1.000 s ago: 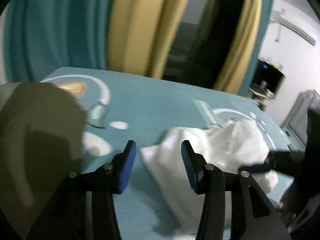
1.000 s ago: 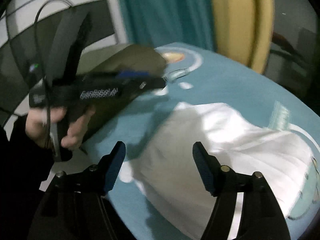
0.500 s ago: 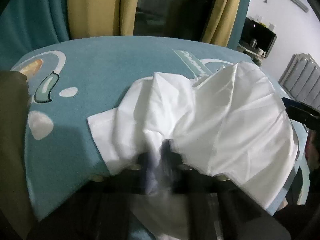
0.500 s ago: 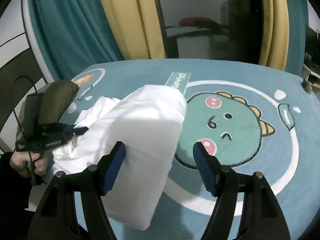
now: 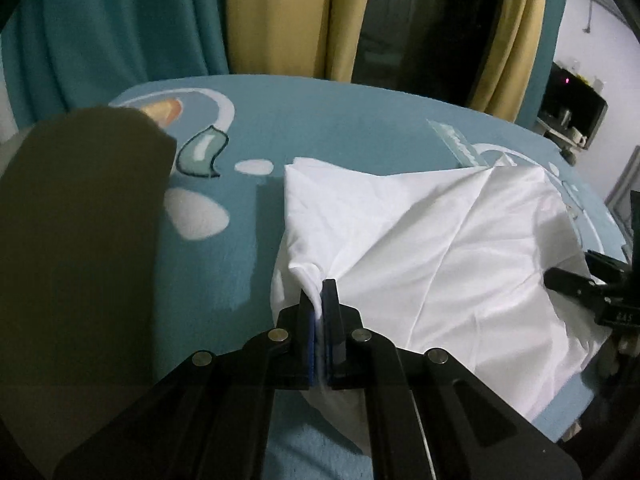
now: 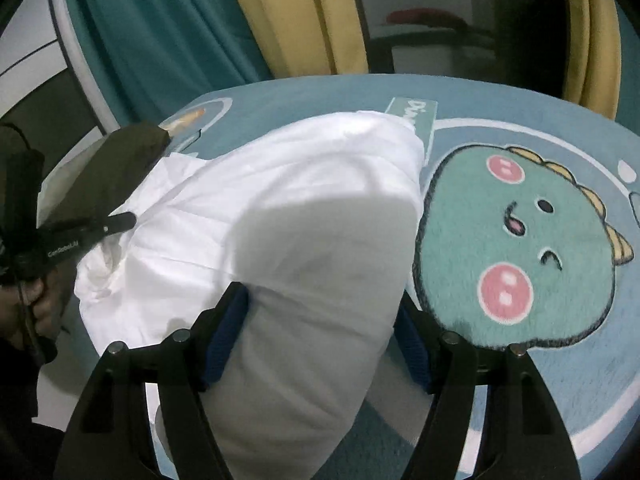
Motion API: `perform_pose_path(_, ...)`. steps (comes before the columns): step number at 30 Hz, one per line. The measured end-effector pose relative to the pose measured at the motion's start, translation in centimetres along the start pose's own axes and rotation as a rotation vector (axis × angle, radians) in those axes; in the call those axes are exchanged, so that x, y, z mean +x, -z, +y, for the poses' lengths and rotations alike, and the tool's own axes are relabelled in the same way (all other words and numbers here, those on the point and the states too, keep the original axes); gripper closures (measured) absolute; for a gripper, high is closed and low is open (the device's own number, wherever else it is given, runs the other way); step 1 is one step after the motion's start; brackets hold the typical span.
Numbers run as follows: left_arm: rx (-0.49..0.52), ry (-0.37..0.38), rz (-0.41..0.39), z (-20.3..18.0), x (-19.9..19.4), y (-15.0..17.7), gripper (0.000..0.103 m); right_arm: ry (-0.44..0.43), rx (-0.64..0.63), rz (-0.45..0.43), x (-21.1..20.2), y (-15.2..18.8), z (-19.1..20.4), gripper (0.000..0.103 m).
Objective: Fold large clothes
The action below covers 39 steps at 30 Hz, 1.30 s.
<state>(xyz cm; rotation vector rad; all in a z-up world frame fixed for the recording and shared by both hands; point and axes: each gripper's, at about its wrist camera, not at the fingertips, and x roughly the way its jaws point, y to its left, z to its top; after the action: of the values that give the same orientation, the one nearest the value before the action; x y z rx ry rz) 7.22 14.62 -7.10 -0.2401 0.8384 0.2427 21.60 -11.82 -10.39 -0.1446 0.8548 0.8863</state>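
Note:
A large white garment point(image 5: 440, 240) lies bunched on the teal dinosaur mat point(image 5: 320, 128). My left gripper point(image 5: 319, 292) is shut on a pinched fold at the garment's near left edge. In the right wrist view the garment point(image 6: 280, 200) bulges up between the wide-open fingers of my right gripper point(image 6: 320, 304), whose blue pads point(image 6: 228, 320) flank the cloth without squeezing it. The left gripper point(image 6: 120, 222) shows there at the left, clamped on the cloth's far edge. The right gripper shows at the right edge of the left wrist view point(image 5: 580, 284).
A dark olive garment point(image 5: 80, 220) lies at the mat's left side, also in the right wrist view point(image 6: 112, 168). Teal and yellow curtains point(image 5: 280, 16) hang behind the mat. A green dinosaur face point(image 6: 520, 248) is printed on the mat's right half.
My left gripper went from open above the mat to shut on the white garment's edge. My right gripper moved in, so the cloth now sits between its open fingers.

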Motion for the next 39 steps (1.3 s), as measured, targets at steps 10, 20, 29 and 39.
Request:
perform_pose_path(10, 0.020, -0.028, -0.066, -1.0, -2.0, -1.1, 0.084, 0.077, 0.097, -0.137, -4.2, -2.5, -3.4, 0.030)
perform_pose_path(20, 0.115, 0.085, -0.171, -6.6, -2.9, -2.5, 0.056, 0.152, 0.093, -0.024, 0.6, -2.0, -3.6, 0.031)
perform_pose_path(29, 0.159, 0.118, 0.022, -9.2, 1.8, -1.0, 0.053, 0.175, 0.092, -0.067, -1.6, -1.6, -3.3, 0.026)
perform_pose_path(39, 0.090, 0.083, 0.023, -6.3, 0.6, 0.7, 0.051, 0.166, 0.005, 0.010, -2.5, 2.6, -0.7, 0.024)
